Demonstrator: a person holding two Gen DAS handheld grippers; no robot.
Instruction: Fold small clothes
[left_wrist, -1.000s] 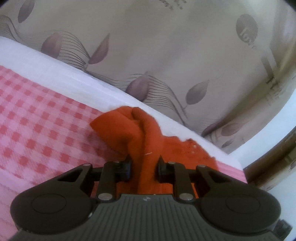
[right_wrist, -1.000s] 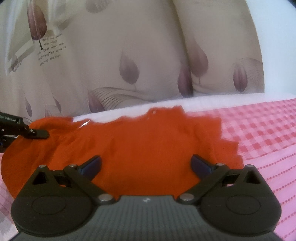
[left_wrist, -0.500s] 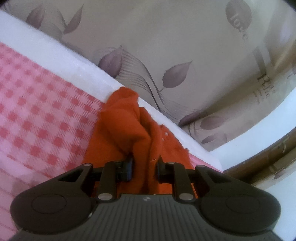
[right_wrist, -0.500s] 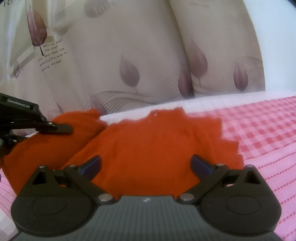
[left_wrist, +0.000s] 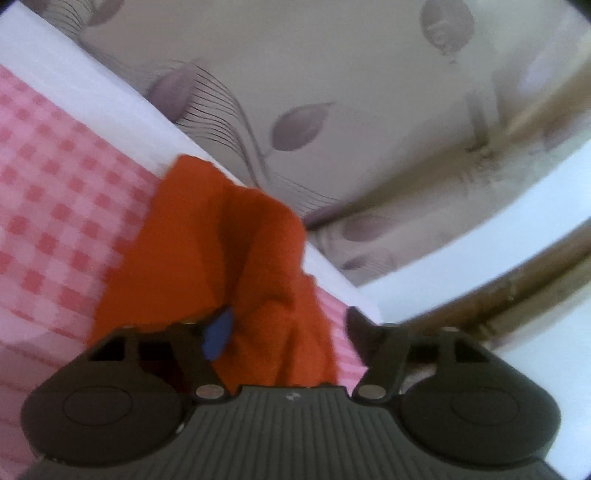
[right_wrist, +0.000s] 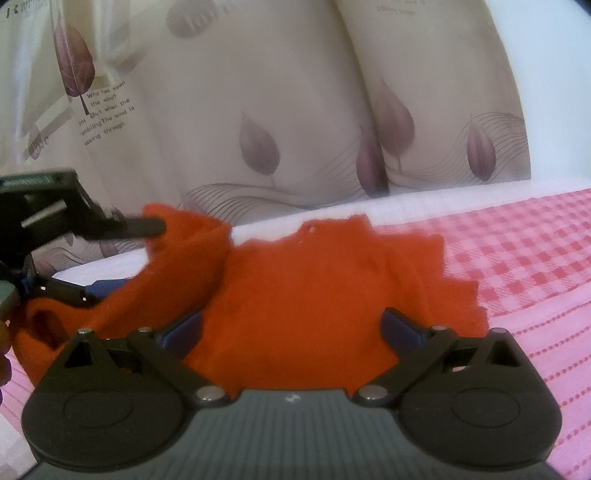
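Left wrist view: left gripper (left_wrist: 290, 332) fingers spread apart, released. Small orange knit garment (left_wrist: 207, 258) sits bunched between them, a raised fold running up from the blue pad of the left-hand finger (left_wrist: 218, 334); right-hand finger is clear of the cloth. Garment lies on the pink-and-white checked bedsheet (left_wrist: 55, 206), near the white mattress edge (left_wrist: 110, 110). Beige curtain with purple leaf print (left_wrist: 332, 92) behind. Frame is motion-blurred.

Right wrist view: right gripper (right_wrist: 291, 326) fingers wide apart, gripping nothing, low over the near hem of the orange garment (right_wrist: 314, 295). Garment mostly flat on the checked bedsheet (right_wrist: 517, 266), neckline toward the curtain (right_wrist: 277, 110), scalloped edge on the right side. Its left part is lifted and folded inward as a standing flap. Left gripper (right_wrist: 122, 258) visible at frame left, one finger above the flap, the other with blue pad below it at the flap's base, spread with a clear gap. Can't tell if either finger touches the cloth. Printed text on the curtain, upper left.
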